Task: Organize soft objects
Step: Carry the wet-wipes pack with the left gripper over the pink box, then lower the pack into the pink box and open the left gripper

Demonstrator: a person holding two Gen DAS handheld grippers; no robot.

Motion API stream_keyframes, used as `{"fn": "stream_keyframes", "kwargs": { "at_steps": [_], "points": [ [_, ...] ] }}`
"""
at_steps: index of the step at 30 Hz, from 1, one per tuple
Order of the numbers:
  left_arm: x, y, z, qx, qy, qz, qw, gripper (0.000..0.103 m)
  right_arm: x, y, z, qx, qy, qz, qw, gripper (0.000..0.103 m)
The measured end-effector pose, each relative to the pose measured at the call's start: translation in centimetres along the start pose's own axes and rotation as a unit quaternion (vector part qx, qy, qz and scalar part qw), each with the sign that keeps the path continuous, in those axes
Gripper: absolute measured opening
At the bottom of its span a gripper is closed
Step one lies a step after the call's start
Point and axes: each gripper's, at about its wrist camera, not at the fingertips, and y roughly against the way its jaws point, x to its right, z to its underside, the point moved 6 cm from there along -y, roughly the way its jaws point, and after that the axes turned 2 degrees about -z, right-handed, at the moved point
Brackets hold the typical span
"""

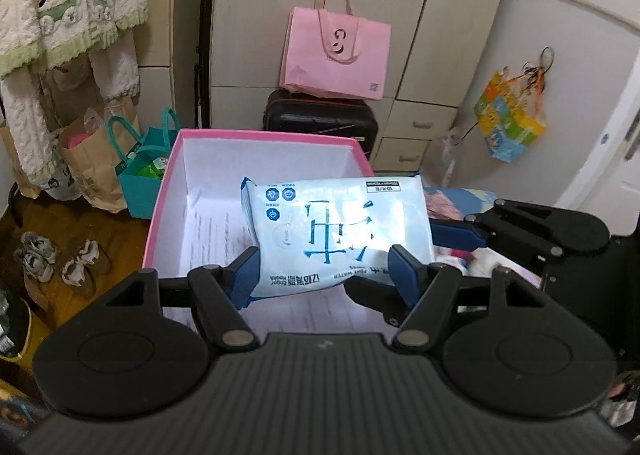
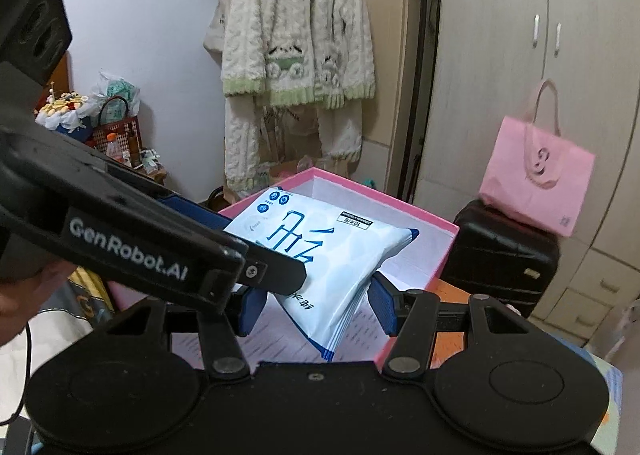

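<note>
A soft white-and-blue pack of wet wipes (image 1: 340, 231) hangs over the open pink box (image 1: 256, 134). My left gripper (image 1: 324, 275) is shut on the pack's near edge, blue pads pressed into both sides. My right gripper (image 2: 316, 305) also grips the same pack (image 2: 332, 255) from its own side, pads on both sides of its lower corner. In the left wrist view the right gripper's fingers (image 1: 456, 233) reach in from the right. In the right wrist view the left gripper's body (image 2: 132, 251) crosses from the left over the pink box (image 2: 448, 247).
The box's white inside holds printed paper (image 1: 212, 231). Behind it stand a black suitcase (image 1: 320, 121) with a pink tote (image 1: 336, 51) on top, cupboards, and a teal bag (image 1: 144, 171). A fluffy white cardigan (image 2: 296, 47) hangs on the wall. Shoes (image 1: 60, 259) lie on the floor.
</note>
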Motion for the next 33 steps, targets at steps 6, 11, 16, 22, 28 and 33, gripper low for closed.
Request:
{"fn": "stream_keyframes", "kwargs": {
  "at_steps": [6, 11, 16, 22, 28, 33],
  "points": [
    [-3.0, -5.8, -1.5, -0.047, 0.050, 0.002, 0.9976, 0.067, 2.8, -5.7, -0.9, -0.060, -0.021, -0.013, 0.998, 0.061],
    [-4.5, -8.9, -1.8, -0.077, 0.067, -0.012, 0.9947, 0.067, 3.7, -9.1, -1.0, -0.096, -0.027, -0.024, 0.995, 0.061],
    [-5.4, -10.3, -2.1, -0.095, 0.085, -0.010, 0.9918, 0.067, 3.6, -10.5, -1.3, -0.112, 0.005, -0.018, 0.994, 0.061],
    [-5.5, -11.6, -2.0, -0.104, 0.074, -0.008, 0.9918, 0.067, 4.0, -11.8, -1.3, -0.136, 0.018, -0.012, 0.990, 0.061],
    [-5.9, -12.5, -2.2, -0.111, 0.070, -0.014, 0.9912, 0.067, 3.6, -13.0, -1.1, -0.145, 0.042, 0.005, 0.989, 0.062],
    [-5.7, -11.9, -2.3, -0.096, 0.052, -0.019, 0.9939, 0.069, 3.7, -13.1, -1.0, -0.150, 0.047, 0.014, 0.988, 0.065]
  ]
}}
